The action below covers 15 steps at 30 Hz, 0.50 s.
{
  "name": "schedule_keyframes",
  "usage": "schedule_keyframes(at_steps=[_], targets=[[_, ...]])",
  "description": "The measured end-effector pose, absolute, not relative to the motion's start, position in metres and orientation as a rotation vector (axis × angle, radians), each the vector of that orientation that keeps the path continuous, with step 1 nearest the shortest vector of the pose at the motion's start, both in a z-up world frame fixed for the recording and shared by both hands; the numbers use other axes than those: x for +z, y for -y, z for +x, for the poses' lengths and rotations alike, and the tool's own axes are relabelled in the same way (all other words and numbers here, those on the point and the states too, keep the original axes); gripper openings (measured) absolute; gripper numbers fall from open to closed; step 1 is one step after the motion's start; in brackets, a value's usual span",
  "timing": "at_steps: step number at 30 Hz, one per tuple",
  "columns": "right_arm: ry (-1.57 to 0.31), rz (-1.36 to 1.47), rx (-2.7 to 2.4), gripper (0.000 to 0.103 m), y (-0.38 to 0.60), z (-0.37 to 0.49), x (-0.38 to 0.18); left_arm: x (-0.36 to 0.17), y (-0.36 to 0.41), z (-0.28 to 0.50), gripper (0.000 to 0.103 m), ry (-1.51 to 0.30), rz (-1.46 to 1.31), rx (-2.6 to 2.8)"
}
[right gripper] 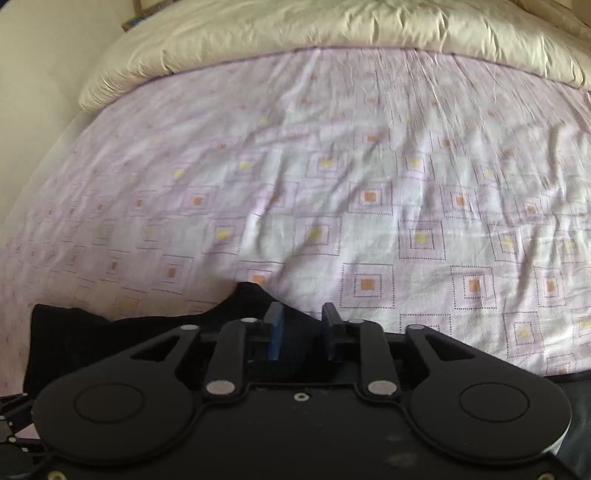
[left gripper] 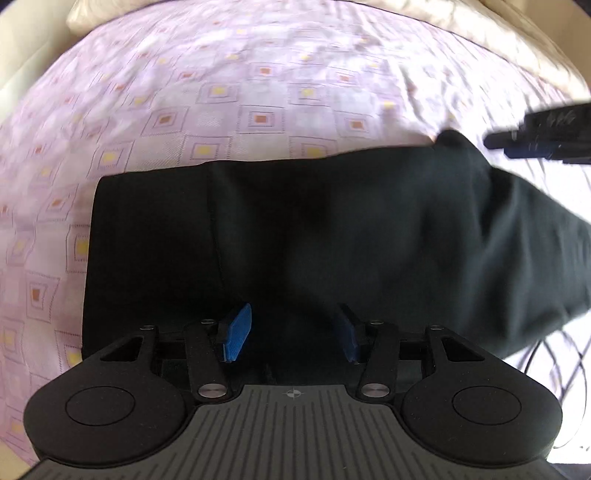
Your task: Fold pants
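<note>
On the left, the bed sheet (left gripper: 147,122) with its pattern of small squares shows bare, and the left edge of the black pants (left gripper: 332,229) lies straight and flat on it. The pants stretch from there across the middle of the left wrist view and run off toward the right, where the cloth bunches and looks less tidy. The left gripper (left gripper: 291,332) hangs over the near part of the pants with its jaws released — the blue pads stand apart, dark cloth below them, nothing pinched between them.

Further right in that view, the right gripper (left gripper: 539,133) comes in from the edge, just beside a raised corner of the pants. In its own camera the right gripper (right gripper: 301,328) has its jaws parted; a peak of black cloth (right gripper: 251,295) rises just left of them, but I cannot tell if any fabric sits between the pads. A cream quilt (right gripper: 332,33) is piled along the far side of the bed.

Risks, as I judge them: with both sets of jaws slack, the raised corner may slump and the fold may lose its line. The bunched right part could trap a crease if the next fold is laid over it unsmoothed. A grab on only the top layer would drag the layers out of square — and the sheet itself could be pinched with the cloth.
</note>
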State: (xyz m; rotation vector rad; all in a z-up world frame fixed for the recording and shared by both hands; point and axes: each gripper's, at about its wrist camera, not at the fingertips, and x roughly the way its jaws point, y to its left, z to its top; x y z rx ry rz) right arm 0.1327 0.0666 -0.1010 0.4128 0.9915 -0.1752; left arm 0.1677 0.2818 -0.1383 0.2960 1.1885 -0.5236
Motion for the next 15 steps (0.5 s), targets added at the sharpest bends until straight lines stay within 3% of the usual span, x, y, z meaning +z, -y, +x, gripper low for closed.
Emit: schedule_keyframes(at_steps=[4, 9, 15], targets=[[-1.043, 0.444, -0.087, 0.046, -0.096, 0.101, -0.099, -0.139, -0.28, 0.161, 0.049, -1.172, 0.324, -0.531], [-1.269, 0.445, -0.076, 0.044, -0.123, 0.063, -0.136, -0.136, -0.28, 0.159, 0.049, -1.204, 0.299, -0.533], [-1.266, 0.439, -0.049, 0.044, -0.129, 0.041, -0.131, -0.134, -0.281, 0.153, 0.048, -1.236, 0.297, -0.55]])
